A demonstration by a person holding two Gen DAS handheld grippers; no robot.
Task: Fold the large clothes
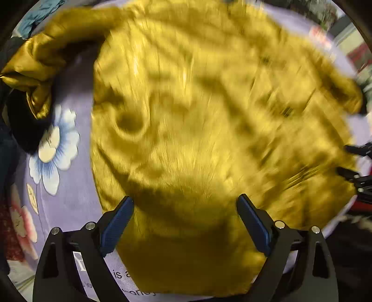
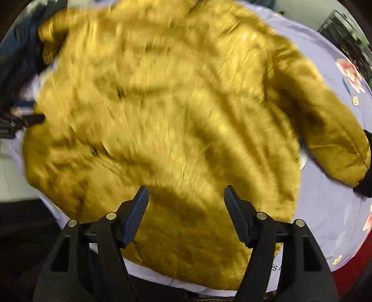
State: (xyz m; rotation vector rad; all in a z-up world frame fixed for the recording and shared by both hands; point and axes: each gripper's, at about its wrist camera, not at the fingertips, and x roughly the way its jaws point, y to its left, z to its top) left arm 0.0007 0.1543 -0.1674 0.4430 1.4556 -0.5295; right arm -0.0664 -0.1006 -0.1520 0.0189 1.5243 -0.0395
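A mustard-yellow padded jacket (image 1: pixel 197 116) lies spread flat on a lilac flowered sheet (image 1: pixel 74 197). Both views are blurred. In the left wrist view one sleeve (image 1: pixel 39 62) bends off to the upper left and ends in a black cuff (image 1: pixel 25 130). My left gripper (image 1: pixel 184 203) hangs open over the jacket's near hem with nothing between its blue pads. The right gripper (image 1: pixel 353 162) shows at the right edge. In the right wrist view the jacket (image 2: pixel 162 116) fills the frame, its other sleeve (image 2: pixel 325 130) ending in a black cuff (image 2: pixel 366 185). My right gripper (image 2: pixel 186 192) is open above the hem.
Dark blue and teal clothing (image 1: pixel 39 16) lies beyond the jacket at the upper left, also seen as a dark heap (image 2: pixel 18 58). The sheet (image 2: pixel 337 220) carries pink and white flower prints and printed text. A red surface (image 2: pixel 348 276) borders it at the lower right.
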